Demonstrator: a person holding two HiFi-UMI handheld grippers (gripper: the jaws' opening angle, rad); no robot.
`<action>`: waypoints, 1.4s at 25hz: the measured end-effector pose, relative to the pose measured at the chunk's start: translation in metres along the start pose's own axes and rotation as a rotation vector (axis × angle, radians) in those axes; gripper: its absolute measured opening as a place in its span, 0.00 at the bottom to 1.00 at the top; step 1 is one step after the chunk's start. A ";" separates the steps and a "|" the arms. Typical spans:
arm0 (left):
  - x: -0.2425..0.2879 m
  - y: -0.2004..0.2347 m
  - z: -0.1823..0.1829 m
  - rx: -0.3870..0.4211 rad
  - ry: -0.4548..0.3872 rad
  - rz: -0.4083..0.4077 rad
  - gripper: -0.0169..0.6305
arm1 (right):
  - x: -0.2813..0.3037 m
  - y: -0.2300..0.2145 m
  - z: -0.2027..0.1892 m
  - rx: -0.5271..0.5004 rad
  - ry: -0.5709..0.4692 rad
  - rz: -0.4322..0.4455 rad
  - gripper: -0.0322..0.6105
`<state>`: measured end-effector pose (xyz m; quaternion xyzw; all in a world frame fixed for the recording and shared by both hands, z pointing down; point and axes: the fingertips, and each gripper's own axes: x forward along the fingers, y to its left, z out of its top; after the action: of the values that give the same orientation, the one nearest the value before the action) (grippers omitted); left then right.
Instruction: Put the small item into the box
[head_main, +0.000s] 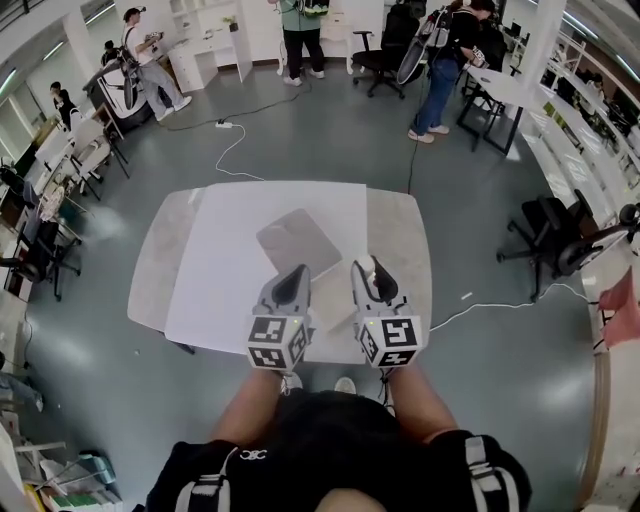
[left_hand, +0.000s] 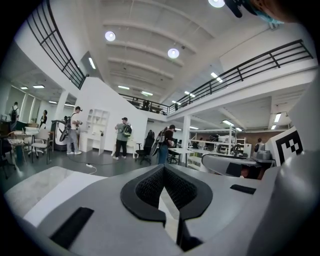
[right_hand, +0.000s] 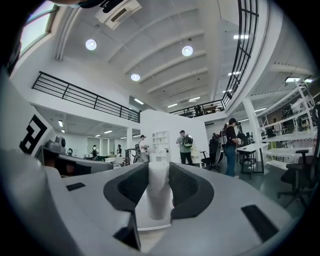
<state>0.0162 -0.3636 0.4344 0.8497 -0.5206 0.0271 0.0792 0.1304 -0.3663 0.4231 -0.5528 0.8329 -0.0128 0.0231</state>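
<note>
My right gripper (right_hand: 159, 167) is clenched on the small item (right_hand: 159, 195), which stands upright between the pads with its long axis up and down and its lower end hanging below the jaws. My left gripper (left_hand: 162, 172) is pressed together on nothing. The box (head_main: 298, 243) lies ahead and left of my right gripper. I judge the hanging end could catch its edge and twist the item loose.

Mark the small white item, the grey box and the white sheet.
small white item (right_hand: 159, 192): right gripper view, middle of its visible front.
grey box (head_main: 298, 243): head view, centre of its flat top.
white sheet (head_main: 230, 265): head view, bare part left of the box.
</note>
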 end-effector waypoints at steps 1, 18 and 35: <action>0.003 0.005 0.001 0.002 0.004 -0.002 0.03 | 0.005 0.001 -0.001 0.007 0.003 -0.003 0.25; 0.023 0.076 -0.001 0.000 0.015 -0.011 0.03 | 0.072 0.019 -0.060 -0.005 0.132 -0.037 0.25; 0.034 0.103 -0.013 -0.030 0.038 0.011 0.03 | 0.094 0.007 -0.185 0.108 0.449 -0.060 0.25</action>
<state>-0.0592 -0.4372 0.4621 0.8450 -0.5238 0.0358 0.1016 0.0778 -0.4511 0.6057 -0.5583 0.7985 -0.1808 -0.1339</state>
